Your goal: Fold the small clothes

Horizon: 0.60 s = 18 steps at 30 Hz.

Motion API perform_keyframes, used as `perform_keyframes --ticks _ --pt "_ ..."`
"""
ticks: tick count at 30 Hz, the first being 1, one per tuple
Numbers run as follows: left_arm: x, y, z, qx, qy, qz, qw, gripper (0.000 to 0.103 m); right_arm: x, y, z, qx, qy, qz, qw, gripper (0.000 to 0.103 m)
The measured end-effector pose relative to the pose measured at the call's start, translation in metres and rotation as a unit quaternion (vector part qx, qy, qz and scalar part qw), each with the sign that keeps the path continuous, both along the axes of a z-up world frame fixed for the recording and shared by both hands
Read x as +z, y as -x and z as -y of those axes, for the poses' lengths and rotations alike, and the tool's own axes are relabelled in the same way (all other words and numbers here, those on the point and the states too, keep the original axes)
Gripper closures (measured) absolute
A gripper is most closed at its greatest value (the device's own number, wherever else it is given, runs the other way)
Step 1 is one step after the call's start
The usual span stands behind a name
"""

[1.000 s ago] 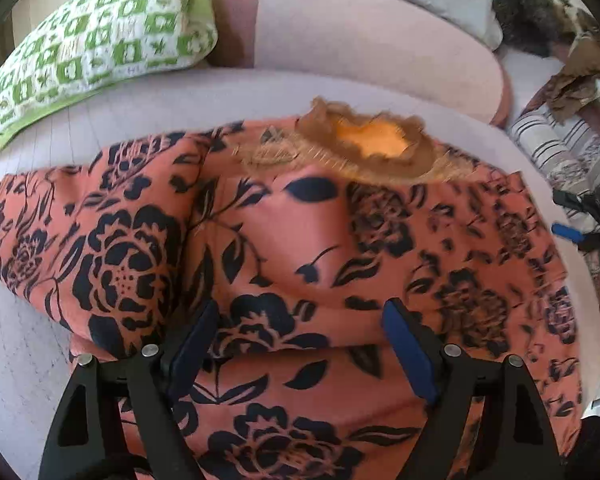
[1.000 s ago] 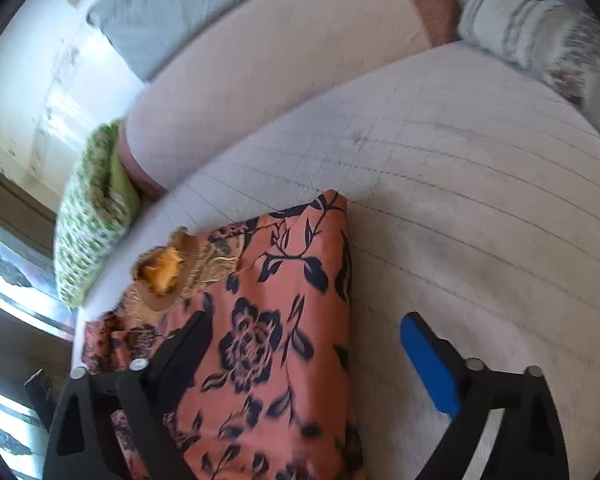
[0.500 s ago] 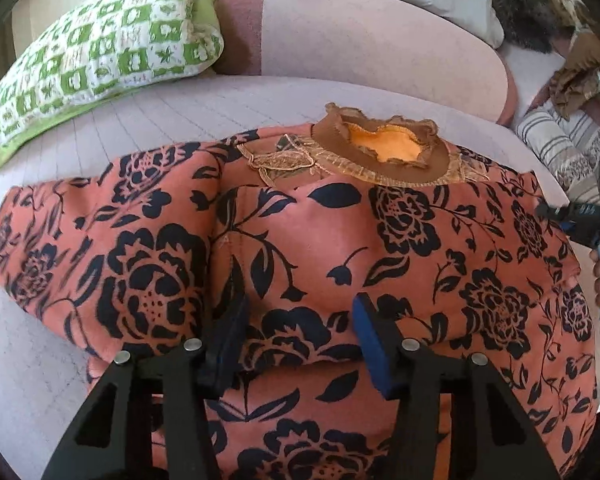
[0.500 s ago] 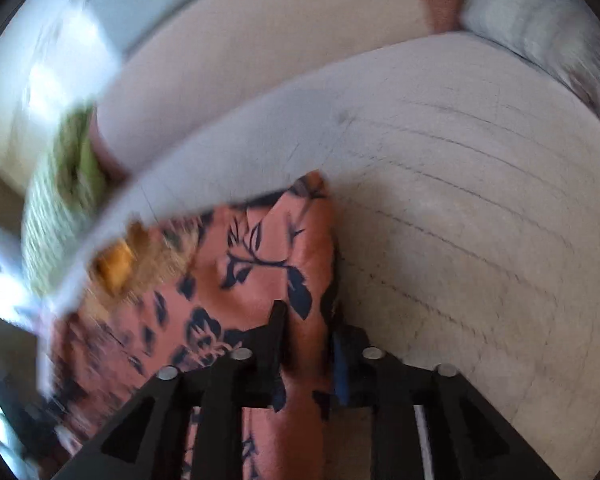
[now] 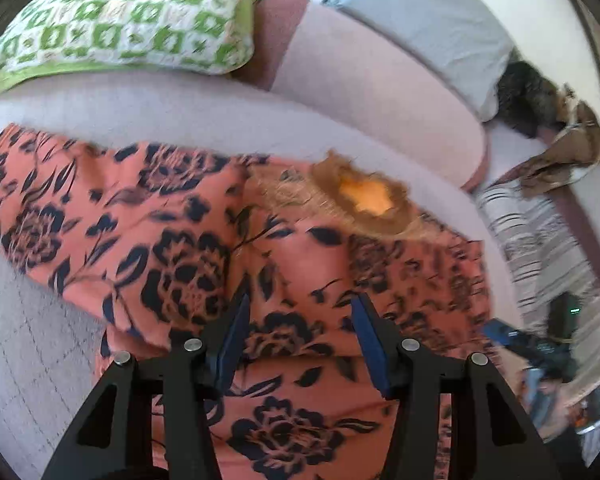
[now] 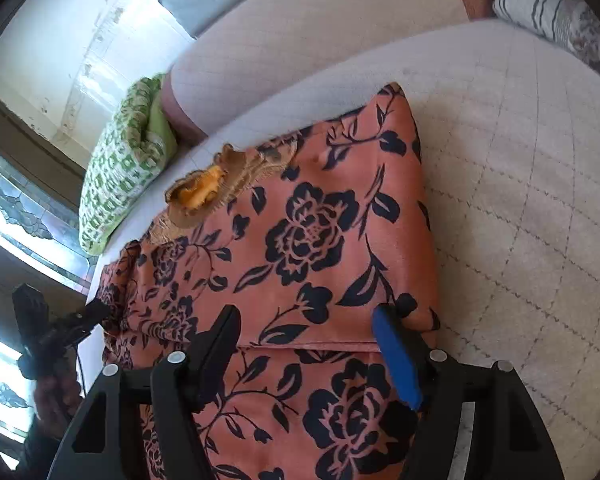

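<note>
The orange floral blouse [image 6: 320,248] lies spread on the pale quilted sofa seat [image 6: 520,200], its brown neckline [image 5: 364,196] toward 12 o'clock. The left gripper [image 5: 298,340] hangs over the cloth with jaws wide apart, holding nothing. The right gripper [image 6: 306,344] is also wide, above a folded edge. A green patterned cushion [image 5: 120,20] rests at 10 o'clock.

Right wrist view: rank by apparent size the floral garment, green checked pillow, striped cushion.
1. Orange, black-flowered fabric garment, by far the largest.
2. Green-and-white checked pillow.
3. Grey-striped white cushion, cut off by the frame.

The last two sit farther away near distorted fisheye edges, so their order is unsure.
</note>
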State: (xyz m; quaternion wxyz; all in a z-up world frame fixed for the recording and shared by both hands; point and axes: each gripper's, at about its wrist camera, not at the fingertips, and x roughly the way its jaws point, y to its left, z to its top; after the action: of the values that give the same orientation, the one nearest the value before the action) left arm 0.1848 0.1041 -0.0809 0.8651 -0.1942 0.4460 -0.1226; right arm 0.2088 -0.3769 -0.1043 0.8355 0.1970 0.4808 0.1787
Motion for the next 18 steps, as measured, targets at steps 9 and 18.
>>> perform_keyframes --ticks 9,18 --pt "-0.003 -0.065 0.062 -0.093 -0.116 -0.009 0.9888 0.052 -0.002 -0.002 0.019 -0.017 -0.063 0.01 0.998 0.03" --pt "-0.024 -0.099 0.04 -0.112 -0.147 -0.045 0.9817 0.053 -0.008 -0.005 0.016 -0.007 -0.071 0.025 0.997 0.03"
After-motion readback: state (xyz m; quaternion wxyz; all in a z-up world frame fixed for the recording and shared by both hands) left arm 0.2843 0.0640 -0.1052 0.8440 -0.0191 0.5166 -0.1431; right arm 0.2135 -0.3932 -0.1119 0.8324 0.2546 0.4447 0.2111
